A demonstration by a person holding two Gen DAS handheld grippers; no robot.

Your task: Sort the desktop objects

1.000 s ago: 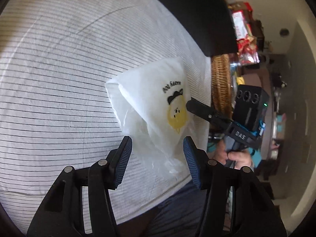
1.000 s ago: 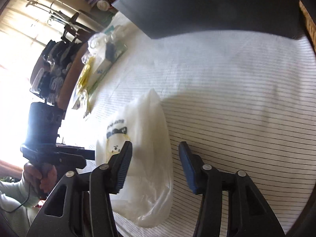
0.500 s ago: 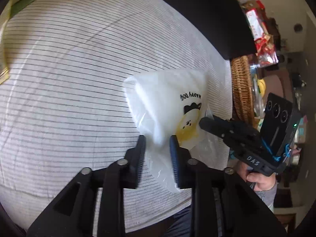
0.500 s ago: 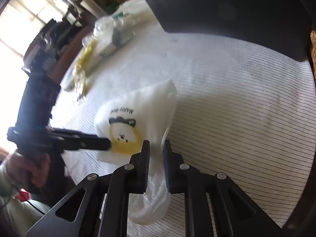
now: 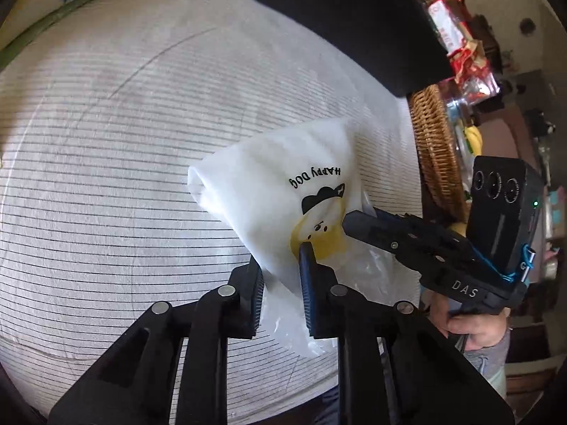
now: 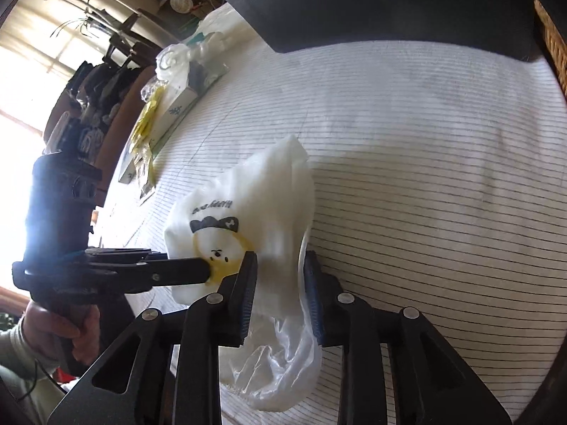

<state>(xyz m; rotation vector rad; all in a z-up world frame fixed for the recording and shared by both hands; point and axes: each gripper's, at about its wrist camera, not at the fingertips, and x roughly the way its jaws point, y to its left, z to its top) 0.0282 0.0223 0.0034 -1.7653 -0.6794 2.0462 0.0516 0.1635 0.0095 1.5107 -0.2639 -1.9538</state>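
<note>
1. Item: white plastic bag (image 5: 283,191), printed "HAPPY DOG" with a yellow cartoon dog. It sits near the front edge of the bench (image 5: 106,141), which is covered in a striped white cloth, and is partly lifted between the two tools. Its clear, crumpled open end trails toward the person.

2. Left hand-held gripper (image 5: 281,276): a second ago its jaws stood wide on either side of the bag. Now they are closing, with a fold of the bag's white film between the pads, which appear to pinch it.

3. Right hand-held gripper (image 6: 280,294): wide a second ago and nearly shut half a second ago, its jaws are now opening a little. The bag's film still runs between the pads, and the left pad lies against it. Whether the grip is firm cannot be told.

4. Surroundings: a black box (image 5: 354,24) stands at the far side of the bench, with a wicker basket (image 5: 436,152) beside it. Packets and a tissue box (image 6: 177,106) lie along the far left edge, well apart from the bag.

5. Reading: both tools have gone from straddling the bag to gripping it, so the bag looks ready to be lifted or spread open. The thin film may slip out.
</note>
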